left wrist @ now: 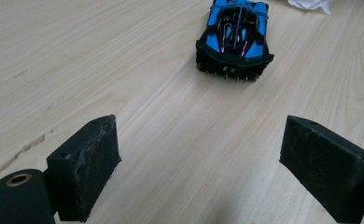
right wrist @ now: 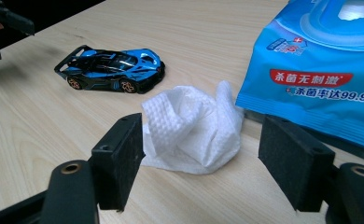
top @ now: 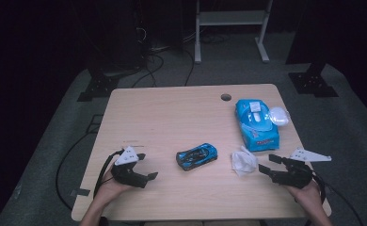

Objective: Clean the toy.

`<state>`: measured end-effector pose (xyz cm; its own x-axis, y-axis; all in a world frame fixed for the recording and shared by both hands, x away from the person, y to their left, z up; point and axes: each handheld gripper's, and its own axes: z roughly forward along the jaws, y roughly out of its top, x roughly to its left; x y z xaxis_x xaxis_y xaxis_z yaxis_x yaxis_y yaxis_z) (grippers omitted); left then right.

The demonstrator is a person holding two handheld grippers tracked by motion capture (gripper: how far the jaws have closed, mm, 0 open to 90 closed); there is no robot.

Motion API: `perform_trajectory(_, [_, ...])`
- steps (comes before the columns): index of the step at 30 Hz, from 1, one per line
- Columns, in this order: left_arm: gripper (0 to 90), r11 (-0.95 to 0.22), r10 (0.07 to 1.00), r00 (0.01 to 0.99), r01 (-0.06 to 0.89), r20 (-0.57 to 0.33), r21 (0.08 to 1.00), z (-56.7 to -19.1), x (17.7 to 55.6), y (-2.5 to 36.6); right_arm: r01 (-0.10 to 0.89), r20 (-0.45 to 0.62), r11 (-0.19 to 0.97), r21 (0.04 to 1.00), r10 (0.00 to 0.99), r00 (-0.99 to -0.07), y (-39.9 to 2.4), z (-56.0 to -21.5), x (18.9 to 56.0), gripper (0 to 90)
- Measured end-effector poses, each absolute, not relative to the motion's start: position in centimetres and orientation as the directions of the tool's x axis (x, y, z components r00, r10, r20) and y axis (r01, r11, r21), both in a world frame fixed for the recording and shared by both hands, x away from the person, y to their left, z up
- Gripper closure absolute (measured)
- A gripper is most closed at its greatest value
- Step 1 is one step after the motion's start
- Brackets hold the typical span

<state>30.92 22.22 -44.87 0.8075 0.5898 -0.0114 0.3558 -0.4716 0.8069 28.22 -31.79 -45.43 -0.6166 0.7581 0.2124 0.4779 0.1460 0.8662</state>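
Toy car (top: 196, 156) sits mid-table; right gripper view reads the wipes pack (right wrist: 320, 70) label behind the crumpled wipe (right wrist: 192, 128). Left gripper (top: 144, 167) and right gripper (top: 265, 165) both gape, holding nothing.

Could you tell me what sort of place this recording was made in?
Probably a lab or recording studio: a bare wooden table on grey carpet, dark surroundings with cables on the floor, and black stand bases beside the table.

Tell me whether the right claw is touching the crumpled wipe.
Apart. In the right gripper view the right claw is open, and bare table shows between each jaw and the wipe ahead of them.
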Motion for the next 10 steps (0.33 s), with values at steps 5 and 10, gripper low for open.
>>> perform_trajectory(5, [11.0, -0.466, 0.600, 0.800, 0.364, -0.014, 0.806, -45.22, 30.88, 22.47, 0.471, 0.208, 0.136, 0.872, 0.767, -0.607, -32.21, -45.76, 27.96, 29.6])
perform_trajectory(10, [10.8, -0.466, 0.600, 0.800, 0.360, -0.010, 0.809, -45.43, 31.00, 22.34, 0.459, 0.219, 0.101, 0.883, 0.775, -0.593, -32.77, -45.91, 27.65, 29.2])
